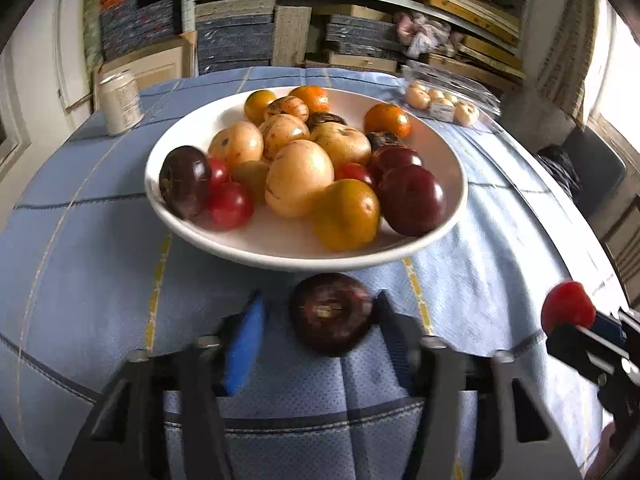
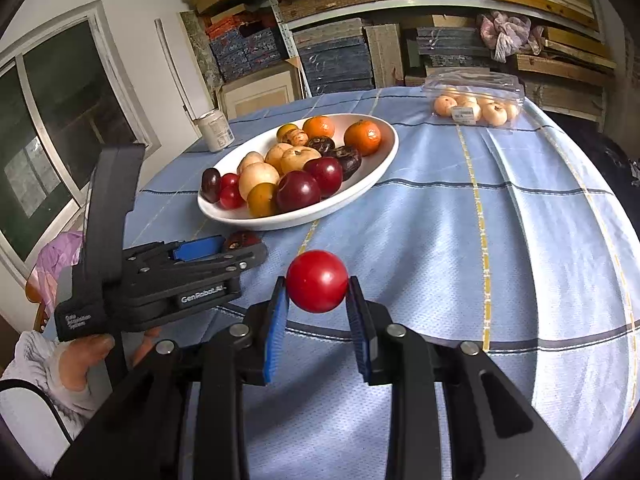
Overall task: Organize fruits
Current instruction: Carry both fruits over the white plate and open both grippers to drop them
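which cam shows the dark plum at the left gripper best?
Left wrist: the dark plum sits centred between the left gripper fingers, stem end visible. Right wrist shows only a sliver of the plum behind that gripper.

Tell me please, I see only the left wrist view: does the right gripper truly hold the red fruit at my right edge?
Observer: Yes. In the right wrist view, both blue pads of the right gripper press the red fruit, one on each side.
Operator: What is behind my left gripper?
Observer: A hand grips the handle of the left gripper.
Operator: And what is left of the table?
Observer: A purple cloth lies there, below a window.
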The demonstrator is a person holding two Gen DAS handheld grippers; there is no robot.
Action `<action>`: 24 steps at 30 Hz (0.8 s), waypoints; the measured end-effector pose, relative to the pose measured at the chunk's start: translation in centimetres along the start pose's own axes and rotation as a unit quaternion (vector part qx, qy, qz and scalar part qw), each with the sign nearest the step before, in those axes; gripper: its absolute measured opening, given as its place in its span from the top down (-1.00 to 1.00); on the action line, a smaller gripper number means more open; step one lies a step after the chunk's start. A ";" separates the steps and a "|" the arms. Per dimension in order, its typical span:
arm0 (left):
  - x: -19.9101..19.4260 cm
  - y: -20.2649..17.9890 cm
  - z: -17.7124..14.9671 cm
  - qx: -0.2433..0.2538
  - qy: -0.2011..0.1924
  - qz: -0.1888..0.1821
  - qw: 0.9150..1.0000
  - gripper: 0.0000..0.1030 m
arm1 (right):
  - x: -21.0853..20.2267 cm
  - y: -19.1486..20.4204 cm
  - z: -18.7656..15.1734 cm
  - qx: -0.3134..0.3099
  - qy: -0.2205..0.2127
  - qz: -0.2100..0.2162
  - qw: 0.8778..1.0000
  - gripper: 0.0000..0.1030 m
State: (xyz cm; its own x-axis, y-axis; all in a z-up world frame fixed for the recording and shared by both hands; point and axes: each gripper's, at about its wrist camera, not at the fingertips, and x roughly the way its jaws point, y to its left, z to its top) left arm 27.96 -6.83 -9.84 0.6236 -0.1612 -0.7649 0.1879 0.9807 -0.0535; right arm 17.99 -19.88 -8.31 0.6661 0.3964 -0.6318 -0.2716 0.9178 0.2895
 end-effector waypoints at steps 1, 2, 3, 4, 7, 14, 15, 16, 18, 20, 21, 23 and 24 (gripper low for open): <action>-0.2 -0.1 -0.2 0.006 0.000 0.002 1.000 0.16 | 0.0 -0.1 0.0 0.001 0.000 0.000 1.000 0.45; -0.4 -0.1 -0.4 0.009 -0.001 0.001 1.000 0.17 | 0.0 -0.1 0.0 0.002 -0.002 0.001 1.000 0.45; -0.5 -0.1 -0.5 0.009 -0.002 -0.002 1.000 0.17 | 0.0 -0.1 0.1 0.002 -0.002 0.001 1.000 0.45; -0.9 -0.1 -0.8 0.010 -0.004 -0.005 1.000 0.17 | -0.1 -0.2 0.1 0.004 -0.004 0.002 1.000 0.45; -2.5 0.0 -1.5 0.019 -0.023 0.006 1.000 0.17 | -0.3 -0.3 0.1 0.006 -0.010 0.001 1.000 0.45; -8.8 3.6 3.3 0.001 -0.102 0.046 0.994 0.17 | -1.8 0.1 3.1 0.006 -0.060 0.001 0.998 0.45; -9.0 4.5 4.7 -0.010 -0.106 0.050 0.993 0.17 | -2.0 0.5 4.2 -0.005 -0.067 -0.006 0.998 0.45; -9.0 5.1 5.5 -0.018 -0.107 0.050 0.993 0.17 | -2.1 1.1 5.6 -0.019 -0.075 -0.017 0.997 0.45; -8.4 6.4 7.1 -0.041 -0.107 0.045 0.992 0.17 | -1.5 2.2 8.3 -0.039 -0.085 -0.027 0.995 0.45; -7.2 7.5 8.1 -0.067 -0.106 0.033 0.992 0.17 | -0.3 2.9 9.8 -0.050 -0.089 -0.032 0.994 0.45; -6.2 7.9 8.5 -0.077 -0.105 0.029 0.991 0.17 | 0.5 3.3 10.4 -0.055 -0.089 -0.032 0.994 0.45; -4.9 8.1 8.7 -0.085 -0.099 0.025 0.991 0.17 | 3.2 4.0 11.0 -0.059 -0.077 -0.031 0.995 0.45; -3.7 8.2 8.8 -0.092 -0.093 0.020 0.991 0.17 | 4.4 4.2 11.0 -0.061 -0.071 -0.031 0.995 0.45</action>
State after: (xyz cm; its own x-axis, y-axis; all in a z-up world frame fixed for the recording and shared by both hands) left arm 33.83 0.84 -1.81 0.7602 -0.1220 -0.6382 0.0292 0.9876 -0.1541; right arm 27.46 -14.53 -1.95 0.7732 0.3395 -0.5357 -0.3035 0.9397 0.1574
